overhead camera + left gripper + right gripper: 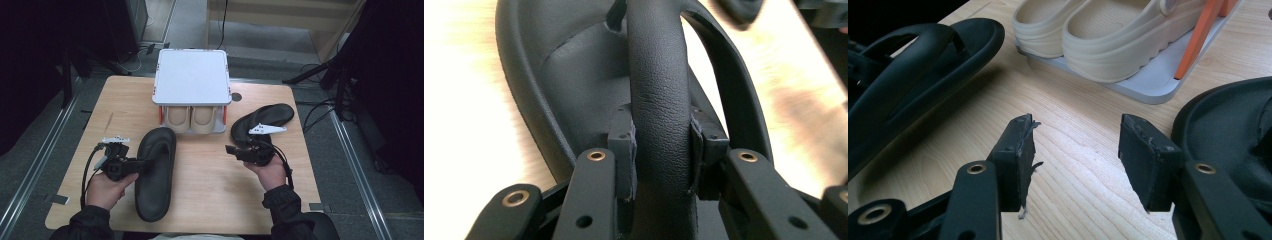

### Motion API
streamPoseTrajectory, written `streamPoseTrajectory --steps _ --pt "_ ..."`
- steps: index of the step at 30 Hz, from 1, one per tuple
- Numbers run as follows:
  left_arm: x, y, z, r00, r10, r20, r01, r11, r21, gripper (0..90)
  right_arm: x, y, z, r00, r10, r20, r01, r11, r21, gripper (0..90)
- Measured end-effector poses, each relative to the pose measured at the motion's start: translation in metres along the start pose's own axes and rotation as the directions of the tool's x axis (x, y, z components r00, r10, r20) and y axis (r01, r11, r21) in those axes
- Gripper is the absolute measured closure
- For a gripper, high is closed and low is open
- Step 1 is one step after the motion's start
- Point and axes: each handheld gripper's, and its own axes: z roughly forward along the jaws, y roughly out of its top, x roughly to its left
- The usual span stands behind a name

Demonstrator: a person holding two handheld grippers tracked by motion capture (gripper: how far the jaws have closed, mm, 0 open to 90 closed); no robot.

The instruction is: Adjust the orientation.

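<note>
At a wooden bench [210, 165], a person's left gripper [131, 165] has its fingers [623, 145] clamped on the strap [658, 95] of a black sandal [156, 172], which lies lengthwise on the bench at the person's left, its toe toward a small white shoe rack [192, 75] at the far edge. In the left gripper view the strap fills the narrow gap between the two pads, pressed on both sides. The right gripper [239, 150] hangs with its fingers [1020, 150] spread wide apart and holding nothing, bare bench between them, just beside the second black sandal [264, 119] that lies aslant at the person's right. A pair of cream clogs [191, 119] already sits on the rack's lower shelf. The hold looks firm, yet the risk from here is plain: a strap is soft and the sole hangs from it, so a quick lift could let the sandal swing or tip and knock the rack or the clogs, or the strap could slide through the pads. The free gripper, close to the other sandal, could nudge it across the bench if it closes off the mark.
</note>
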Motion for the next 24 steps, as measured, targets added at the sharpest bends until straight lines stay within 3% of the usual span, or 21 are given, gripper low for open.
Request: streamPoseTrajectory --steps 2,5,9,14,17,21,24 --pt "-0.007 -0.002 0.009 0.9997 0.025 -0.004 -0.025 0.9994 0.023 69.3 0.000 0.000 0.000 1.0000 0.001 0.001 -0.001 1.000 0.001 48.9" --pt "-0.010 -0.003 0.016 0.9994 0.033 -0.005 -0.033 0.9986 0.041 69.3 0.000 0.000 0.001 1.0000 0.000 0.002 0.000 1.000 0.000 49.0" --pt "-0.010 -0.001 0.027 0.9997 0.020 0.013 -0.021 0.9982 0.056 69.3 0.000 0.000 0.001 1.0000 -0.003 0.003 0.003 1.000 0.003 48.9" --pt "-0.015 -0.001 0.036 0.9990 0.043 0.011 -0.044 0.9962 0.076 69.3 0.000 0.000 0.001 1.0000 -0.001 0.003 0.001 1.000 0.006 49.0" --pt "-0.016 -0.001 0.043 0.9991 0.036 0.021 -0.037 0.9956 0.086 69.2 0.000 0.000 0.001 1.0000 -0.002 0.003 0.002 1.000 0.007 49.0" --pt "-0.017 0.001 0.052 0.9994 0.030 0.015 -0.031 0.9956 0.089 69.2 0.000 0.000 0.001 1.0000 -0.004 0.002 0.004 1.000 0.005 49.0" --pt "-0.022 0.001 0.060 0.9986 0.052 -0.003 -0.052 0.9939 0.097 69.2 0.000 0.000 0.001 1.0000 -0.003 0.001 0.003 1.000 0.007 49.0"
